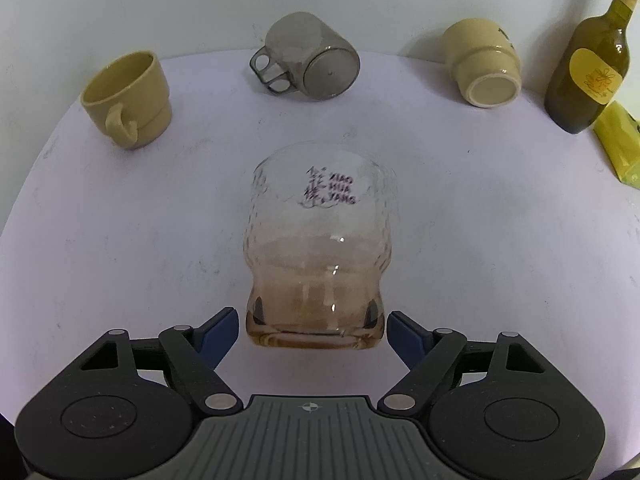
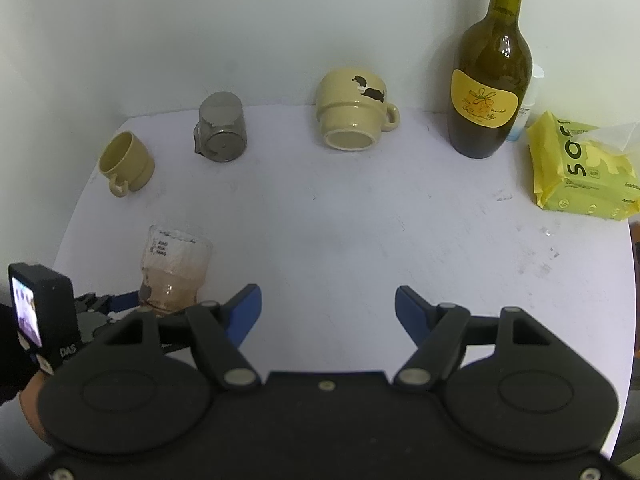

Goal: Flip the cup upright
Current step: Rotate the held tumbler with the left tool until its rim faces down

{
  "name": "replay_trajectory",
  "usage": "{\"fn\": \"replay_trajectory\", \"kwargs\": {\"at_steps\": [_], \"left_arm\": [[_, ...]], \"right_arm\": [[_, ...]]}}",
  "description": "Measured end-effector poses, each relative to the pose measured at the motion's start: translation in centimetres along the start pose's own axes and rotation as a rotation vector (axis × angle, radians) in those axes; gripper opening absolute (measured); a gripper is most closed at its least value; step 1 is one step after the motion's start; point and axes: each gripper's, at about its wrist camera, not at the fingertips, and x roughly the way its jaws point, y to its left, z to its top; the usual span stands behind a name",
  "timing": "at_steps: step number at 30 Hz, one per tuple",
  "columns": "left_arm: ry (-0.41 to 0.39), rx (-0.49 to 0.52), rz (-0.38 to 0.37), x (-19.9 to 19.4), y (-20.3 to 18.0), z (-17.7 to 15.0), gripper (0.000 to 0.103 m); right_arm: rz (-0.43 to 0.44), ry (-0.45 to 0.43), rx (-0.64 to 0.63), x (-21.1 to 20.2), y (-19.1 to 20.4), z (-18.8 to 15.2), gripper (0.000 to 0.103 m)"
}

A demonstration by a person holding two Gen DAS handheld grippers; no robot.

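Left gripper [image 1: 313, 330] nearest to us, blue-padded fingers [image 1: 219, 332] spread wide on either side of the base of the clear textured glass cup with amber-tinted bottom [image 1: 320, 248]. We see slim gaps between pads and glass, so not clamped. The cup stands upright on the white table [image 1: 480, 240], thick base down, rim at top, dark printed lettering on the far wall. In the right wrist view the same cup [image 2: 174, 268] sits far left, with the left gripper [image 2: 120, 302] at its base; we can't judge contact from there.

Right gripper [image 2: 328, 312] hangs over bare table, jaws wide apart, holding nothing, well to the right of the glass cup.

Further back, left to right: a mustard-yellow ceramic mug [image 1: 128, 98] upright, handle toward us; a grey metal mug with wire loop handle [image 1: 310, 58] on its side, bottom facing us; a cream ceramic mug with a dark animal print [image 2: 354, 110] also tipped, bottom toward us. All three are well apart from the glass cup, close to the back wall.

Far right we see a dark green glass bottle with yellow label [image 2: 488, 80] standing, and a yellow plastic packet [image 2: 580, 168] lying beside it near the table edge.
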Motion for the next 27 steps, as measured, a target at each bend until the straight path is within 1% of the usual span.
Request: {"fn": "replay_trajectory", "kwargs": {"at_steps": [1,6,9,15,18,22,27], "left_arm": [[0.004,0.000,0.003,0.0,0.0,0.1,0.075],[0.018,0.015,0.012,0.1,-0.1,0.1,0.075],[0.022,0.027,0.013,-0.1,-0.1,0.0,0.073],[0.026,0.033,0.009,-0.1,-0.1,0.1,0.068],[0.028,0.035,0.015,-0.1,-0.2,0.1,0.067],[0.035,0.019,0.021,-0.3,-0.3,0.1,0.067],[0.023,-0.004,0.030,-1.2,-0.3,0.4,0.066]], "right_arm": [[0.006,-0.005,-0.001,0.0,0.1,0.1,0.072],[0.019,-0.020,-0.007,-0.2,0.4,0.4,0.072],[0.024,-0.017,-0.006,-0.1,0.4,0.5,0.072],[0.026,-0.006,-0.005,0.0,0.4,0.2,0.072],[0.028,-0.006,-0.009,-0.1,0.4,0.1,0.072],[0.036,-0.007,-0.007,-0.2,0.3,0.0,0.072],[0.041,-0.001,-0.012,-0.2,0.3,-0.1,0.072]]}}
